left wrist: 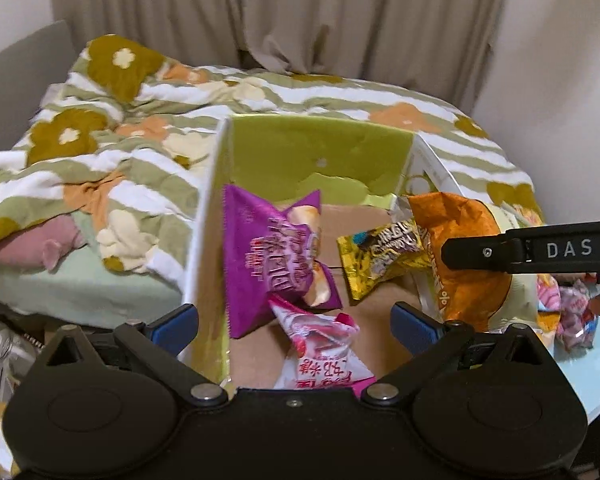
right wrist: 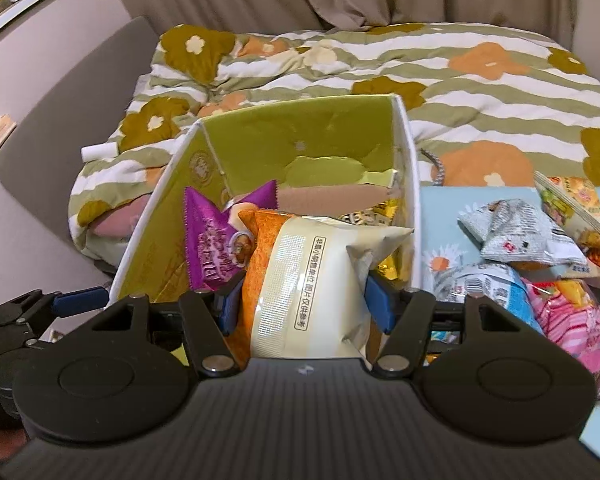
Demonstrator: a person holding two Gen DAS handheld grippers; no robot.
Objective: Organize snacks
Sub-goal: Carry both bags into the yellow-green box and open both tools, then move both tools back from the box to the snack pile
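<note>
Right hand-held gripper (right wrist: 302,300) is clamped on the orange-and-cream snack bag (right wrist: 300,280), blue pads pinching it from both sides, and it's holding the bag over the green box (right wrist: 260,136). My read: that's the drop-off spot, so the bag is being carried in w/ the pack tilted to clear the white wall on the right. From the left cam the same bag (left wrist: 460,248) sits at the box's right edge, partly over that wall.

Left hand-held gripper (left wrist: 296,326) hangs wide open w/ nothing in it, low at the near end of the box. Probably parked there to steady things or wait its turn.

Already in the box: purple pack (left wrist: 268,256) leaning on the left wall, yellow pack (left wrist: 380,258) mid-floor, pink-and-white pack (left wrist: 320,352) nearest the cam. They're loose and overlapping, so more dumped than sorted imo.

More snacks to the right on the light-blue bench (right wrist: 432,216): grey-white pack (right wrist: 516,232), pink striped pack (right wrist: 568,320). Box rests against the floral bed quilt (right wrist: 460,92) behind. Task looks roughly halfway.
</note>
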